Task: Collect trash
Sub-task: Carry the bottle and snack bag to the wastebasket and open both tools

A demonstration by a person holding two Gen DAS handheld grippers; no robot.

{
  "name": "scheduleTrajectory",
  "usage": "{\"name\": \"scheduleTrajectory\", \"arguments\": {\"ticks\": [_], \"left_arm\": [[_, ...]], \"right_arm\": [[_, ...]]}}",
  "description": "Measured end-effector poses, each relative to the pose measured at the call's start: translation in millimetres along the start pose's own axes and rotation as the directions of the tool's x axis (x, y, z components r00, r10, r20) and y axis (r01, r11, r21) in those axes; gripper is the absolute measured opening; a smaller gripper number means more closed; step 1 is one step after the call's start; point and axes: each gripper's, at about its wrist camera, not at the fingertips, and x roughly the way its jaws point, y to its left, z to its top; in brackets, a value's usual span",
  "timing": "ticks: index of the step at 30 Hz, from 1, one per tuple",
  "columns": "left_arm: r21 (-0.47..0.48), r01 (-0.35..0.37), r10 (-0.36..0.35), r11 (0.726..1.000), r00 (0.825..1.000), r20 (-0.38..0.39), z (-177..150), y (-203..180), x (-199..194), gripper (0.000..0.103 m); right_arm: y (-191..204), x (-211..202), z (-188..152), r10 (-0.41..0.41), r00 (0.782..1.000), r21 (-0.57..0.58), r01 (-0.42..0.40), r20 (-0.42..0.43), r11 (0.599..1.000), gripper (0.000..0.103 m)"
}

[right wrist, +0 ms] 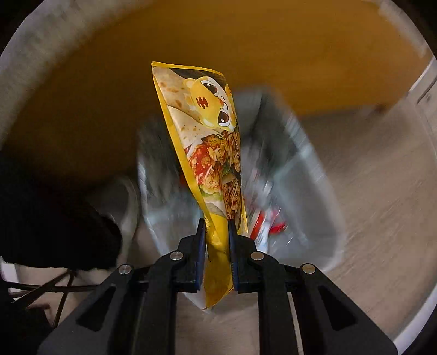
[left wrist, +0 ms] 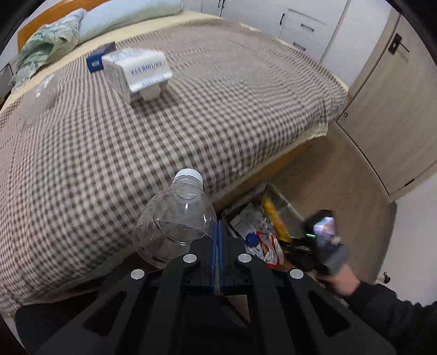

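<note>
right fingers (right wrist: 216, 226) grip yellow wrapper (right wrist: 210, 142), long axis straight ahead; left fingers (left wrist: 217, 226) closed beside bottle (left wrist: 174, 218).

Checked bedspread (left wrist: 164, 123), pale pillow (left wrist: 123, 16), crumpled green cloth (left wrist: 46, 46), white drawers (left wrist: 303, 32), wooden door (left wrist: 387, 114)

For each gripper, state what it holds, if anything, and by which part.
The right gripper pinches the yellow snack wrapper near its lower end. The left gripper is shut; whether it grips the clear bottle cannot be told.
</note>
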Motion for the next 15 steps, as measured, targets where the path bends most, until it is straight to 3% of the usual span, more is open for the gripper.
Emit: {"name": "scheduleTrajectory", "arguments": {"ticks": [4,6,10,15], "left_arm": [[0.023,-0.026,0.027,0.999,0.999,-0.032,0,-5,10,0.0],[0.051,-0.029,0.031,0.998,0.999,-0.044,2,-10,14,0.0],[0.086,-0.008,0.015,0.996,0.997,-0.08,5,-21,30,0.0],[0.183,0.077,-0.043,0.98,0.982,-0.182,8,-56,69,0.0]], "right_arm": [[6,63,10,-0.009,0.988,0.032,0.014,-0.156,0.999,0.025],[8,68,16,0.085,0.986,0.066,-0.077,-0.142,0.995,0.058],[-4,40,24,0.159,0.987,0.12,-0.154,-0.035,0.981,0.061],[-43,-23,-2,0.131,0.987,0.205,-0.148,0.091,0.967,0.061]]}}
